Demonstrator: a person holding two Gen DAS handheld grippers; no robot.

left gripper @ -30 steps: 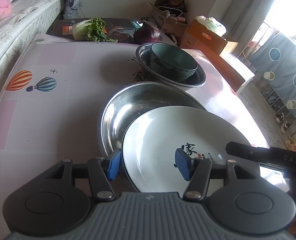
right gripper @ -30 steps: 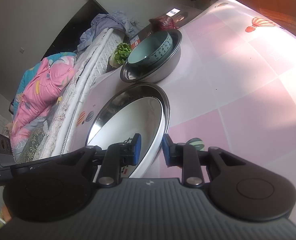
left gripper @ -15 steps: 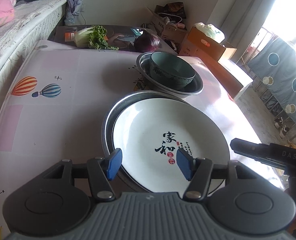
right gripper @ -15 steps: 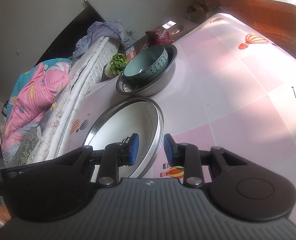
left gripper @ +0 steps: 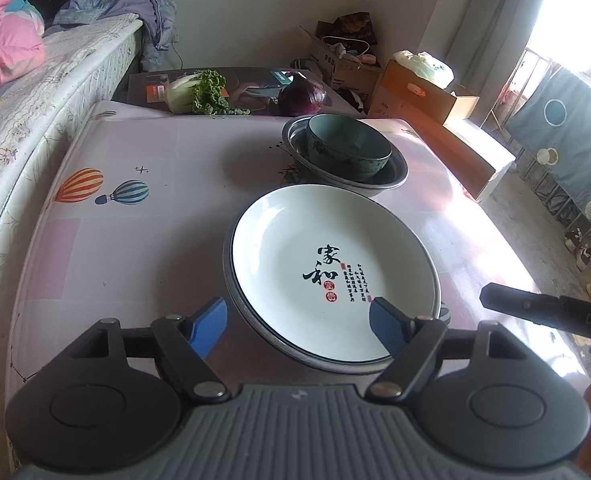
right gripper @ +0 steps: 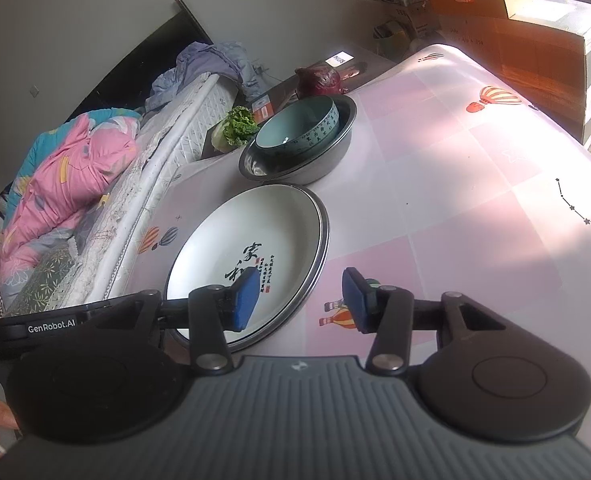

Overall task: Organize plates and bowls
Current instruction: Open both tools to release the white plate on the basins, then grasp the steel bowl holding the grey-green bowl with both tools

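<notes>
A white plate (left gripper: pixel 335 264) (right gripper: pixel 247 248) with black calligraphy lies flat inside a shallow steel dish (left gripper: pixel 231 280) (right gripper: pixel 325 232) on the pink tablecloth. Behind it a teal bowl (left gripper: pixel 347 148) (right gripper: pixel 295 132) sits in a steel basin (left gripper: pixel 391 176) (right gripper: pixel 319 168). My left gripper (left gripper: pixel 298 330) hovers over the plate's near rim with its jaws opening; the rim is between the pads, untouched. My right gripper (right gripper: pixel 301 300) straddles the plate's right rim, its jaws also opening and free of the plate.
A leafy cabbage (left gripper: pixel 199 92) and a purple cabbage (left gripper: pixel 303 98) lie on a dark board beyond the table. A mattress (left gripper: pixel 35 92) runs along the left side. Cardboard boxes (left gripper: pixel 415 92) stand at the far right, past the table edge.
The plate, tilted in the steel dish a second ago, now lies flat in it. Both grippers' jaws have widened off its rim, and both grippers have drawn back and up.
</notes>
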